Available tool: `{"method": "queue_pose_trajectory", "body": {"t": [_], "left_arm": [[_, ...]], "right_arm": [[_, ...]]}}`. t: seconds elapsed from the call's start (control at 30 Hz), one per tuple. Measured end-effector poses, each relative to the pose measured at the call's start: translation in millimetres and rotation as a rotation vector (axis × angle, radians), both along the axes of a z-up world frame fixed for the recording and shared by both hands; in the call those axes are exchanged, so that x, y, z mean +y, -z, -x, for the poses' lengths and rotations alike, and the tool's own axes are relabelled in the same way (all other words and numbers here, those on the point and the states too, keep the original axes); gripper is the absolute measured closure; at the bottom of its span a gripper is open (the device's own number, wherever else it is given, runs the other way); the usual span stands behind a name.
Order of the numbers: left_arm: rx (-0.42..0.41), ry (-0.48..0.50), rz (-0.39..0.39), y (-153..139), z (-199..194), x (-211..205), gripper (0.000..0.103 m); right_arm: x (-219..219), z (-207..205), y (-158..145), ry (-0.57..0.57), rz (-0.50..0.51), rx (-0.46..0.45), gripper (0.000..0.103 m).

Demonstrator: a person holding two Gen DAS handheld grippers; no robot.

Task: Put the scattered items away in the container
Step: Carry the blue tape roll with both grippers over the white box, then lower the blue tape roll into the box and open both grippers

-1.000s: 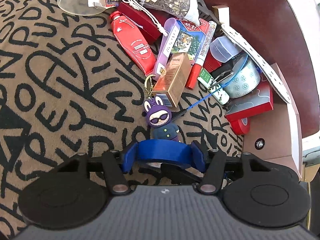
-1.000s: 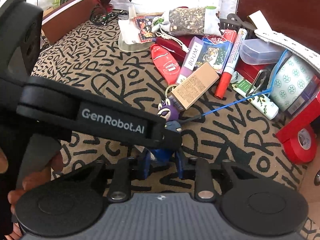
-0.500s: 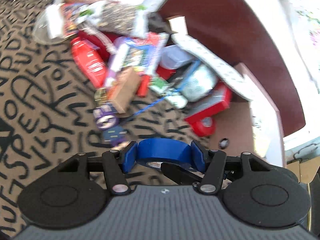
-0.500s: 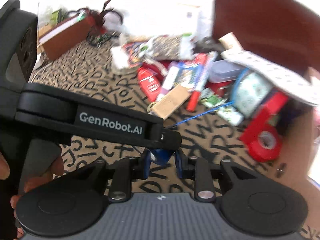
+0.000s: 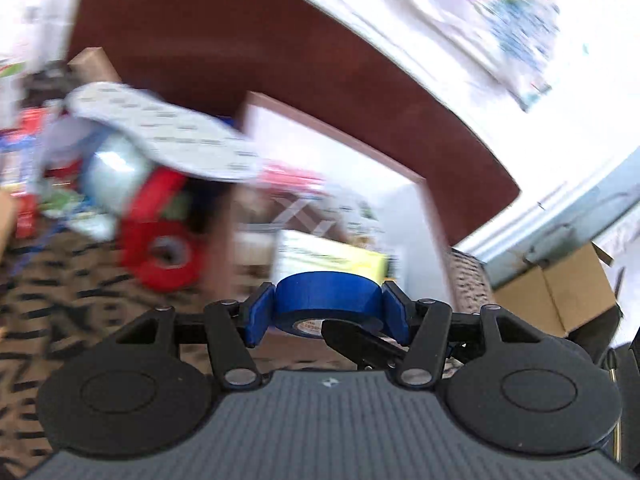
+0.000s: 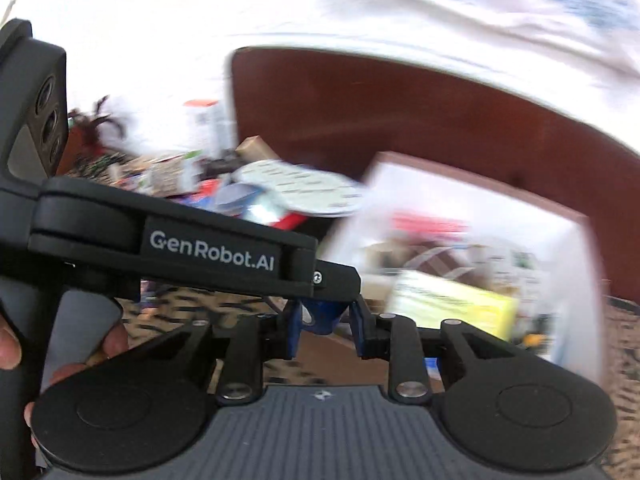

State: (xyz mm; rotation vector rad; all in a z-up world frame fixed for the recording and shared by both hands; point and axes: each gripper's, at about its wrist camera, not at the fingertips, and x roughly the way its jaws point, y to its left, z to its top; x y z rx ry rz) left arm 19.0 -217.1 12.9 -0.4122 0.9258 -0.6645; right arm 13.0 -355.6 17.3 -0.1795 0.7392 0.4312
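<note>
My left gripper (image 5: pixel 326 314) is shut on a blue tape roll (image 5: pixel 328 300) and holds it above the patterned cloth, facing the open container (image 5: pixel 416 208), a box with dark red rims and white inner walls. A yellow-green box (image 5: pixel 332 256) lies inside it. My right gripper (image 6: pixel 325 330) is just behind the left one, whose body (image 6: pixel 180 248) crosses the right wrist view. Its blue pads (image 6: pixel 294 326) stand a little apart with the blue tape roll (image 6: pixel 326 316) seen beyond them. The container (image 6: pixel 480 248) also shows there.
A red tape roll (image 5: pixel 160 248), a patterned white cup (image 5: pixel 116 176) and a dotted white strip (image 5: pixel 168 136) lie blurred left of the container. A cardboard box (image 5: pixel 560 292) stands at the right. A large dark red panel (image 6: pixel 400 112) rises behind.
Both grippers have swung right, from the scattered pile toward the container, which now fills the middle of both views. The blue tape roll stays in my left gripper.
</note>
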Motion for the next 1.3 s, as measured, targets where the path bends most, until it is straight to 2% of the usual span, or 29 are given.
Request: {"method": "queue_pose_trajectory", "body": {"t": [0.17,0.3,0.6,0.8,0.83,0.87,0.93,0.97,1.0,1.03,1.13,1.2,1.3], "left_arm": [[-0.018,0.064,0.022,-2.7,-5.7,-65.1,0.046],[0.0,0.095,0.04,6.4,-19.6,-103.4,0.046],[0.048,0.11,0.008,33.1,-44.4,-149.4,0.046],[0.078,0.1,-0.037,45.0,-58.1,-159.2,0.046],[0.084,0.092,-0.045,46.5,-60.3,-159.2,0.04],[0.091,0.09,-0.047,47.2,-61.9,-158.9,0.027],[0.1,0.115,-0.01,44.5,-62.4,-157.4,0.011],[0.101,0.126,-0.002,41.7,-61.5,-157.4,0.002],[0.1,0.138,0.004,38.4,-60.7,-158.1,0.0],[0.098,0.145,0.001,35.0,-59.9,-159.4,0.0],[0.074,0.112,-0.074,29.3,-52.3,-157.5,0.0],[0.068,0.086,-0.094,27.0,-47.7,-151.0,0.0],[0.057,0.054,-0.1,21.6,-38.6,-139.7,0.0]], "right_arm": [[-64.3,-18.9,-4.2,0.087,0.018,-0.027,0.078],[-104.5,-39.6,-0.5,0.128,0.032,-0.031,0.078],[-156.6,-87.9,27.3,0.155,0.031,0.023,0.078],[-166.9,-116.9,49.3,0.143,0.021,0.063,0.079],[-167.0,-120.5,52.0,0.142,0.022,0.063,0.078],[-166.3,-122.6,53.7,0.142,0.021,0.065,0.077],[-166.4,-120.3,53.5,0.147,0.014,0.054,0.062],[-167.2,-117.9,51.6,0.149,0.01,0.041,0.042],[-168.0,-115.6,51.1,0.155,0.006,0.015,0.033],[-168.3,-112.5,50.3,0.159,0.012,-0.007,0.034],[-170.8,-107.8,49.9,0.164,0.002,-0.003,0.031],[-173.6,-103.4,48.9,0.194,-0.02,0.003,0.015],[-175.1,-95.6,46.6,0.225,-0.056,0.016,0.01]]}}
